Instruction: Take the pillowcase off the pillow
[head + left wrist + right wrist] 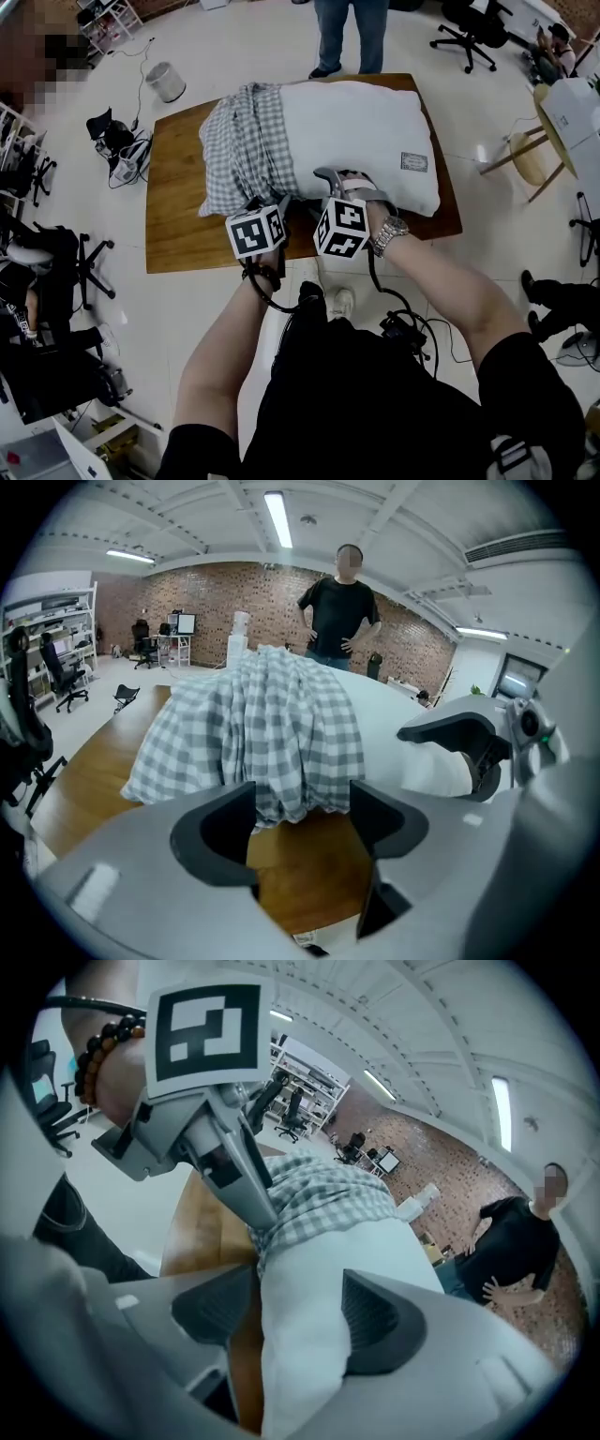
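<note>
While the checked pillowcase (246,141) sits bunched over the left end of the white pillow (366,131) on the wooden worktop (178,225), most of the pillow lies bare. So I judge the stripping well along, with only that last stretch to pull free.

My left tool (300,803) stands wide with nothing between its jaws; the gathered hem of the case hangs just beyond them, above the worktop. My right tool (300,1312) is wide too, with the pillow's near edge lying between its jaws — not pinched, as far as I can see.

The step in hand looks like setting a grip on each side. Next, I think, the left must push in and close on the gathered cloth. The right must close on the bare pillow to anchor it — then the two pull apart, the case going off the left end.
</note>
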A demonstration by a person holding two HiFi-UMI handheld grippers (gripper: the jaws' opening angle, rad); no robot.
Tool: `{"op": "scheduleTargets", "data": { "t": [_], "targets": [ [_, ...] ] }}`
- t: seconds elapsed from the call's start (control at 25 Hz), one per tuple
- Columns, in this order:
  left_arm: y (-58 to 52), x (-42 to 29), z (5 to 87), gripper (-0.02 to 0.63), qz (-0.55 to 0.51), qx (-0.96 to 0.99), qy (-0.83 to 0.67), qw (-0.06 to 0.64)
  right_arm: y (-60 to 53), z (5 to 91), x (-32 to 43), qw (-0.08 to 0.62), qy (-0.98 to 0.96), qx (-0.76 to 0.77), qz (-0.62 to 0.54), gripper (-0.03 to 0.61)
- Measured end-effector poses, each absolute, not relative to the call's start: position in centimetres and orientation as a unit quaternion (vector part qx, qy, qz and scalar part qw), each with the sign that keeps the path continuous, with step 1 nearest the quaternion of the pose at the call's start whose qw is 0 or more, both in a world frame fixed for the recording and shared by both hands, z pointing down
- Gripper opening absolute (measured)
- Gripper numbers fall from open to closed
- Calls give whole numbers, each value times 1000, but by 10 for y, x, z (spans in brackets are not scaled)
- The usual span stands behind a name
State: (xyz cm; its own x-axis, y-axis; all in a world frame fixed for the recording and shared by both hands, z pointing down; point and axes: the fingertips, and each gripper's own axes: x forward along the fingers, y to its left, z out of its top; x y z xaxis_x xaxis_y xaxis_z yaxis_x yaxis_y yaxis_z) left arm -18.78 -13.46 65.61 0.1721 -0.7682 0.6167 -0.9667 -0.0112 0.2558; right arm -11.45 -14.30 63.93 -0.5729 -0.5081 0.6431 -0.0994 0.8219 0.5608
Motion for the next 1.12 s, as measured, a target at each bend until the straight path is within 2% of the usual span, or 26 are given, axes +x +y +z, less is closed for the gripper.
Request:
{"op": "scheduleTargets", "data": {
  "t": [0.24,0.36,0.4,0.48,0.56,0.64,0.8,1.12],
  "targets": [
    [-146,-198,687,311,154,679,-631,344,-165,675,-115,469,-811,190,-295,304],
    [-150,-205,698,268,154,672,-635,349,-177,682,-110,488,-783,207,-325,298],
    [-151,-208,699,246,154,670,-637,349,-180,681,-109,489,-777,215,-333,281],
    [-153,-212,701,200,154,669,-639,347,-184,678,-107,487,-769,229,-345,195],
    [-153,-216,700,101,156,670,-639,345,-184,677,-108,482,-770,230,-349,121],
    [-150,-222,699,56,158,669,-641,341,-182,675,-106,477,-771,228,-354,66],
    [-148,-235,692,34,153,662,-651,338,-187,660,-92,464,-770,238,-368,34],
    [-138,-272,678,28,132,637,-674,349,-186,637,-67,457,-775,238,-366,28]
  ]
}}
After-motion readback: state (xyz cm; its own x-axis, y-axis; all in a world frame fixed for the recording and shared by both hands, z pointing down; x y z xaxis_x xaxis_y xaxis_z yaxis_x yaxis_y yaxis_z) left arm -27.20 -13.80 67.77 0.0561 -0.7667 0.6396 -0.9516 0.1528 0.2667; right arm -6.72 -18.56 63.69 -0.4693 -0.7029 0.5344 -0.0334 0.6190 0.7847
